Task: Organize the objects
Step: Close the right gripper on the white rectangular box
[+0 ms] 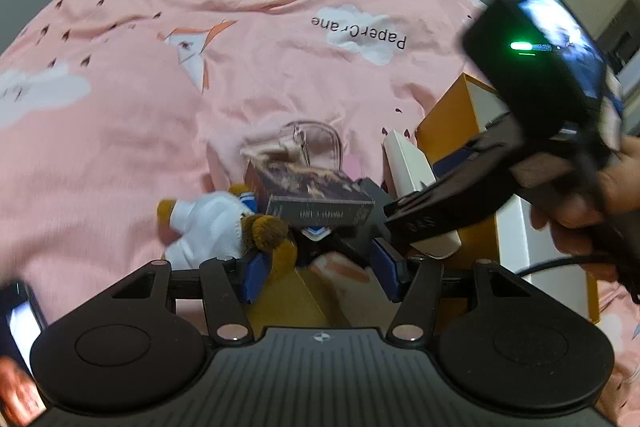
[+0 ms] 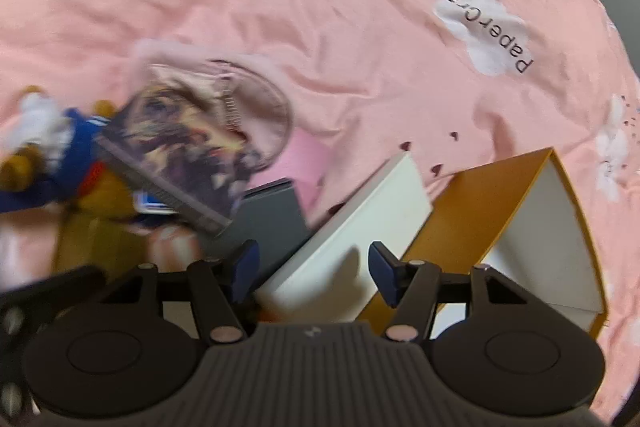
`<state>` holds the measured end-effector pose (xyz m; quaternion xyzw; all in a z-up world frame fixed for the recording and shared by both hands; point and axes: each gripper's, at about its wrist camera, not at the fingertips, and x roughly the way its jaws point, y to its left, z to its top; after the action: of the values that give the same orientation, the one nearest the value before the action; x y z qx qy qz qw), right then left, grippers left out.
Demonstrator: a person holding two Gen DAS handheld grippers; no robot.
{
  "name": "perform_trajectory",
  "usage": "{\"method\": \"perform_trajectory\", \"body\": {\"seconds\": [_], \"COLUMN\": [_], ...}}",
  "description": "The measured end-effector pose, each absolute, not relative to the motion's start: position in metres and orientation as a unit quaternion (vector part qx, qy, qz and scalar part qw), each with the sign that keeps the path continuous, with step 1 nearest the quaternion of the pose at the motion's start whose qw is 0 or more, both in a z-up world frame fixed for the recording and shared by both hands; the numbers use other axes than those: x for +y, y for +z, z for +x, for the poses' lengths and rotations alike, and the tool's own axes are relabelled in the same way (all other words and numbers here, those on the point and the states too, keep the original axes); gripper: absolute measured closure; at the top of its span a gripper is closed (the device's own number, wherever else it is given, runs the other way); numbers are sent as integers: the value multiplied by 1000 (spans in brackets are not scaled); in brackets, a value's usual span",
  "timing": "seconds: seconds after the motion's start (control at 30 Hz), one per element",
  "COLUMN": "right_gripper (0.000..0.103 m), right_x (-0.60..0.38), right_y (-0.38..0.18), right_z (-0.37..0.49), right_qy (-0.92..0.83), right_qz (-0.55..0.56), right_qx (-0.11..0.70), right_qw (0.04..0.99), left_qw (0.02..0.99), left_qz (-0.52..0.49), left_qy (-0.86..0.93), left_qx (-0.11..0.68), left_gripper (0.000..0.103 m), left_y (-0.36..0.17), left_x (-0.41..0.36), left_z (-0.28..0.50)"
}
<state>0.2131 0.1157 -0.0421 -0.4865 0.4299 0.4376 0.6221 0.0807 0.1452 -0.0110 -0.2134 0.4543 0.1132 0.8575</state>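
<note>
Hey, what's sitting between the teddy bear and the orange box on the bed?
In the right wrist view, the dark picture-covered box lies next to the teddy bear, then a grey flat box and a white box leaning by the orange box.

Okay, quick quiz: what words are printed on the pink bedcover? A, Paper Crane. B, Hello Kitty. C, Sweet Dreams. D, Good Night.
A: the black lettering on a white cloud of the pink bedcover reads PaperCrane, and the right wrist view shows the same words.
</note>
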Motion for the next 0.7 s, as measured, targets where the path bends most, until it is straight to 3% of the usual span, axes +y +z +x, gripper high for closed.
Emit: {"method": "perform_trajectory", "body": {"seconds": [0.27, 0.4, 0.7], "right_gripper": [41, 35, 35], "right_x": [153, 158, 169], "right_y": [-76, -78, -86], "right_z": [230, 236, 249], "right_qy": [359, 343, 318], "right_qz": [-546, -564, -547], "right_qx": [451, 462, 519], "right_qw": [608, 592, 574], "left_qw": [842, 836, 830], "left_qz": [-239, -255, -272], "left_qy": [96, 96, 100], "left_qx": [474, 475, 477], "left_gripper": [37, 38, 39], "left_y": [-27, -31, -37], "left_x": [153, 156, 158], "left_z": [87, 84, 85]}}
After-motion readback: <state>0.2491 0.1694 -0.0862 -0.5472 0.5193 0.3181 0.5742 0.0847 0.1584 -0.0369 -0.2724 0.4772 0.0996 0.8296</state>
